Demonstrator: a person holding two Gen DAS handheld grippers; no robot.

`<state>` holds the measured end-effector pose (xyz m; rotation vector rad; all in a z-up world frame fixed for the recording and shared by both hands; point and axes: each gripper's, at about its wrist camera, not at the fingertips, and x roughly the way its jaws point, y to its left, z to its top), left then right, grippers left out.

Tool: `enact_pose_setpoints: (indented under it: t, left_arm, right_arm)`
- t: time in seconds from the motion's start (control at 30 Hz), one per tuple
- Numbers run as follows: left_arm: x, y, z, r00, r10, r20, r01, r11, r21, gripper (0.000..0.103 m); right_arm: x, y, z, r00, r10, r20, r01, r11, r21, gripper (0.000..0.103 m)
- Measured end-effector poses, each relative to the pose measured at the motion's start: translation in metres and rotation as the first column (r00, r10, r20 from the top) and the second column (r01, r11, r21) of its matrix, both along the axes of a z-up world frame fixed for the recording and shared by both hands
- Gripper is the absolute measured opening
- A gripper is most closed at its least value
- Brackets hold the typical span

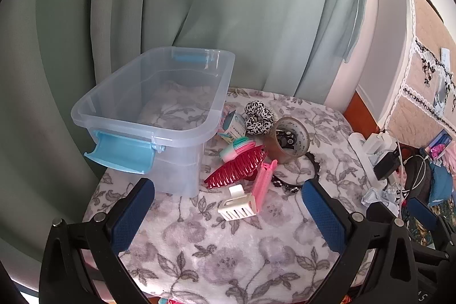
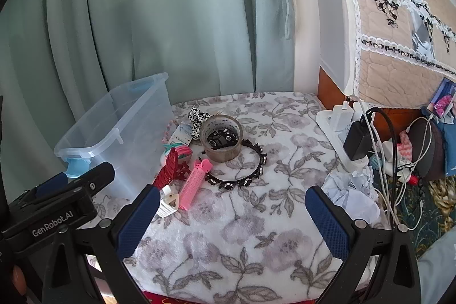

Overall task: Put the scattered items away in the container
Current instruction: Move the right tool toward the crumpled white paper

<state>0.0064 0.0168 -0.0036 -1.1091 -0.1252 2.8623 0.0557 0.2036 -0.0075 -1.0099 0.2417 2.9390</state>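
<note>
A clear plastic container [image 1: 199, 76] with blue latches stands empty at the table's left [image 2: 148, 110]. Beside it lie a red hair claw [image 1: 236, 170], a pink clip [image 1: 263, 184], a white claw clip [image 1: 238, 207], a black beaded headband [image 2: 250, 175], a tape roll [image 1: 290, 144] with a black item inside, a leopard scrunchie [image 1: 258, 116] and pastel hair ties [image 1: 239, 147]. My left gripper [image 1: 228, 212] hovers open just short of the white clip. My right gripper [image 2: 230, 215] is open over bare cloth, near the headband.
A floral cloth [image 1: 228, 255] covers the small table. Green curtains [image 1: 199, 4] hang behind. A power strip with chargers and cables [image 2: 356, 138] and crumpled paper [image 2: 350, 190] sit off the right edge. The left gripper's body [image 2: 57, 207] shows at the right view's left.
</note>
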Motion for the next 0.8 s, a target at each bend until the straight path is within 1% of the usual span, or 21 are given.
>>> enact_pose_setpoints:
  t: [0.8]
  left_arm:
    - [-0.0036, 0.0006, -0.0046, 1.000, 0.008, 0.012, -0.008, 1.000, -0.002, 0.103]
  right_arm:
    - [-0.0026, 0.0010, -0.0063, 1.000, -0.010, 0.016, 0.011, 1.000, -0.006, 0.103]
